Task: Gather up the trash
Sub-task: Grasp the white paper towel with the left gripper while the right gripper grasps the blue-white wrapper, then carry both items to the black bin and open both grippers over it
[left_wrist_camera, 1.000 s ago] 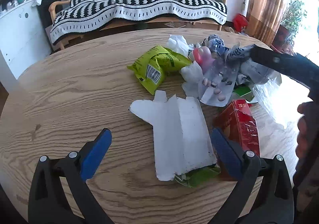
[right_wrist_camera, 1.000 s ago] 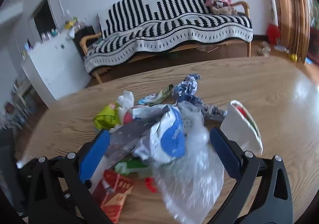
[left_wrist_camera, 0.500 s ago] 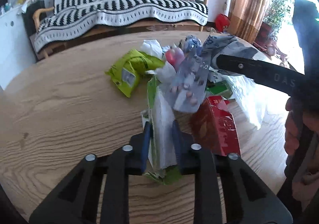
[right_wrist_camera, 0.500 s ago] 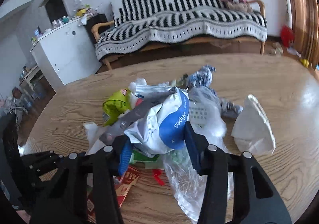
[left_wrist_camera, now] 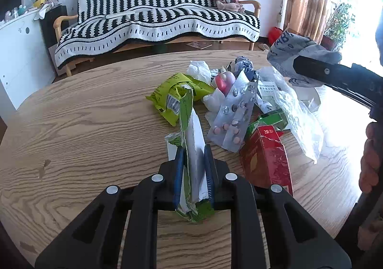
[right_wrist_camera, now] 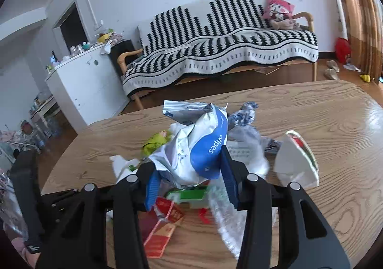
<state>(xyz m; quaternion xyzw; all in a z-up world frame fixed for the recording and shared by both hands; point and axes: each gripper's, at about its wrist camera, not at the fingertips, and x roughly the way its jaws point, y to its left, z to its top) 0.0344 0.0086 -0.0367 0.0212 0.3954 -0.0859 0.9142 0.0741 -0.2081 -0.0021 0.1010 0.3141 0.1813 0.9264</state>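
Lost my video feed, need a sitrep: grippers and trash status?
Left gripper shut on flattened white carton. Right gripper shut on wipes packet. Blister pack, red box, yellow-green wrapper remain on table.

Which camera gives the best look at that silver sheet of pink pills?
The left wrist view: the blister pack lies in plain sight there, pink pills visible, beside the red carton. In the right wrist view, I cannot make it out behind the wipes packet.
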